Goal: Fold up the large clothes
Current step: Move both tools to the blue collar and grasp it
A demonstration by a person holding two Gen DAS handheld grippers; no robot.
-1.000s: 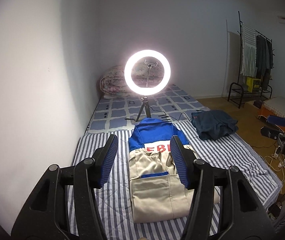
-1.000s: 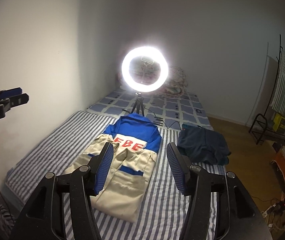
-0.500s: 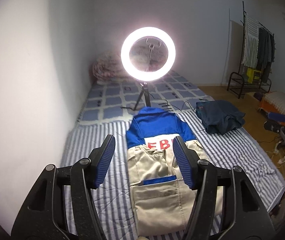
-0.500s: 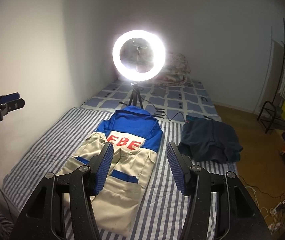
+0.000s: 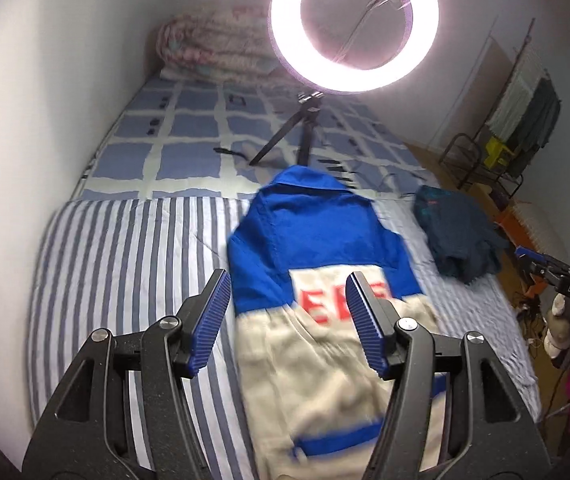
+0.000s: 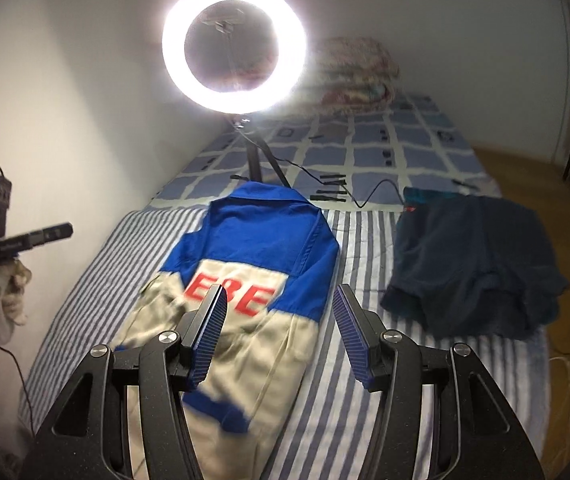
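A blue and beige jacket (image 5: 317, 240) with red letters lies lengthwise on the striped bed sheet (image 5: 125, 264), sleeves folded in. It also shows in the right wrist view (image 6: 261, 236). My left gripper (image 5: 287, 312) is open and empty, held above the jacket's left side. My right gripper (image 6: 281, 320) is open and empty, held above the jacket's right edge. In the right wrist view the left gripper (image 6: 41, 236) shows far left; in the left wrist view the right gripper (image 5: 541, 264) shows far right.
A lit ring light (image 5: 355, 24) on a tripod (image 5: 297, 136) stands just beyond the jacket's collar, with cables (image 6: 341, 192) beside it. A dark blue garment (image 6: 473, 264) lies in a heap to the right. A rolled quilt (image 5: 213, 48) lies at the bed's head. A clothes rack (image 5: 525, 128) stands far right.
Both grippers have moved forward and down towards the jacket, which now looks larger and closer. Both stay open and empty. The jacket has not moved.
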